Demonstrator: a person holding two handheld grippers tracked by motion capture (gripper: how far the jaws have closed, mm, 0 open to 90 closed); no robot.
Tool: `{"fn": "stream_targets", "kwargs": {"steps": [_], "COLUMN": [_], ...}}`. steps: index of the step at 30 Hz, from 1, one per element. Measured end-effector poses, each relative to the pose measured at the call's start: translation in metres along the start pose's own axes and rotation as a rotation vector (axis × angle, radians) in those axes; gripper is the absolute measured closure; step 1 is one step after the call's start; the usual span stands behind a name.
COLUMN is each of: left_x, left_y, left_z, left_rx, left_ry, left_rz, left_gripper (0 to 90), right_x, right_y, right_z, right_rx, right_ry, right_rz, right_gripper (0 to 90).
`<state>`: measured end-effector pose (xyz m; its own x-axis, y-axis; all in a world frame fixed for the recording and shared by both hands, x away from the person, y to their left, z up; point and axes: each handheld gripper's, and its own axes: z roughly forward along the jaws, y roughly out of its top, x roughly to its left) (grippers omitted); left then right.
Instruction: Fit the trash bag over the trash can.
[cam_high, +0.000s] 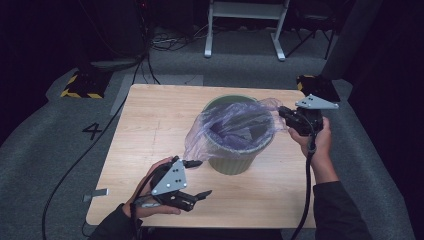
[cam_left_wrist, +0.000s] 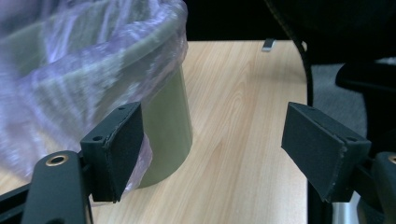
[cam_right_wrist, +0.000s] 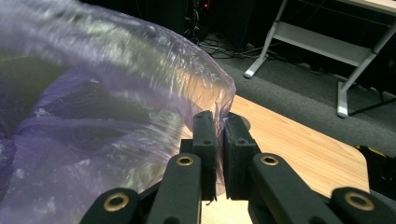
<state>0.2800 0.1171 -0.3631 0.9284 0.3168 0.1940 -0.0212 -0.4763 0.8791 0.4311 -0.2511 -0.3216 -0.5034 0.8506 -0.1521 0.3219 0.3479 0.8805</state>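
At a wooden table (cam_high: 150, 125) we see a green waste bin (cam_high: 235, 160) standing right of centre, a translucent purple bag (cam_high: 235, 125) draped into its mouth and spilling over the near-left rim. The right gripper (cam_high: 284, 114), held in the person's right hand (cam_high: 320, 140) just beside the bin's far-right edge, has its jaws pressed together on a fold of the bag; in the right gripper view we see the plastic film pinched between the two black pads (cam_right_wrist: 205, 140). The left gripper (cam_high: 200, 177) sits low near the table's front edge, just left of the bin, its jaws spread wide and holding nothing. In the left gripper view we see the bin (cam_left_wrist: 168, 121) and the overhanging bag (cam_left_wrist: 70, 70) close behind one pad (cam_left_wrist: 123, 144), bare tabletop (cam_left_wrist: 243, 140) between the jaws.
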Motion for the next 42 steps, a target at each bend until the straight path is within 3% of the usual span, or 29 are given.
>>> {"fn": "stream_targets", "kwargs": {"steps": [4,12,18,20,21,24,27,32,37,38,39,41,42], "left_x": [-0.009,-0.006,-0.010,-0.010,-0.007,0.005,0.022,0.064,0.106,0.114,0.118,0.129,0.132], "left_y": [0.014,0.043,0.043,0.041,0.041,0.041,0.040,0.034,0.029,0.029,0.028,0.028,0.028], "left_z": [0.001,-0.031,-0.036,-0.035,-0.035,-0.040,-0.043,-0.029,-0.015,-0.011,-0.008,-0.002,0.002], "left_rx": [-0.032,-0.165,-0.158,-0.138,-0.130,-0.140,-0.129,-0.018,0.015,0.018,0.019,0.022,0.026], "left_ry": [-0.033,-0.039,0.000,0.063,0.075,0.128,0.194,0.275,0.259,0.261,0.263,0.235,0.242], "left_rz": [0.061,0.047,0.054,0.068,0.064,0.019,0.004,-0.036,-0.122,-0.116,-0.118,-0.120,-0.112], "left_gripper": [18.6,15.7,17.2,21.6,21.8,19.6,18.1,17.6,37.5,45.4,47.7,60.4,61.3], "right_x": [0.003,0.002,0.000,0.001,0.001,0.002,0.002,0.004,0.005,0.005,0.005,0.004,0.004], "right_y": [0.001,0.000,-0.002,-0.002,-0.002,-0.002,-0.001,0.001,0.000,0.000,0.000,-0.001,-0.001], "right_z": [0.002,0.001,0.000,0.000,0.000,-0.001,-0.002,-0.001,0.000,0.001,0.002,0.002,0.003], "right_rx": [0.003,-0.002,-0.012,-0.018,-0.017,-0.021,-0.022,-0.025,-0.026,-0.023,-0.020,-0.018,-0.017], "right_ry": [-0.001,-0.009,-0.011,-0.010,-0.009,-0.005,-0.004,0.003,0.017,0.016,0.017,0.018,0.018], "right_rz": [-0.009,-0.002,0.002,0.002,0.002,-0.003,-0.007,-0.017,-0.027,-0.028,-0.030,-0.030,-0.031], "right_gripper": [85.1,83.9,83.9,83.9,83.9,83.9,83.8,81.6,81.6,81.6,81.6,81.6,81.6]}}
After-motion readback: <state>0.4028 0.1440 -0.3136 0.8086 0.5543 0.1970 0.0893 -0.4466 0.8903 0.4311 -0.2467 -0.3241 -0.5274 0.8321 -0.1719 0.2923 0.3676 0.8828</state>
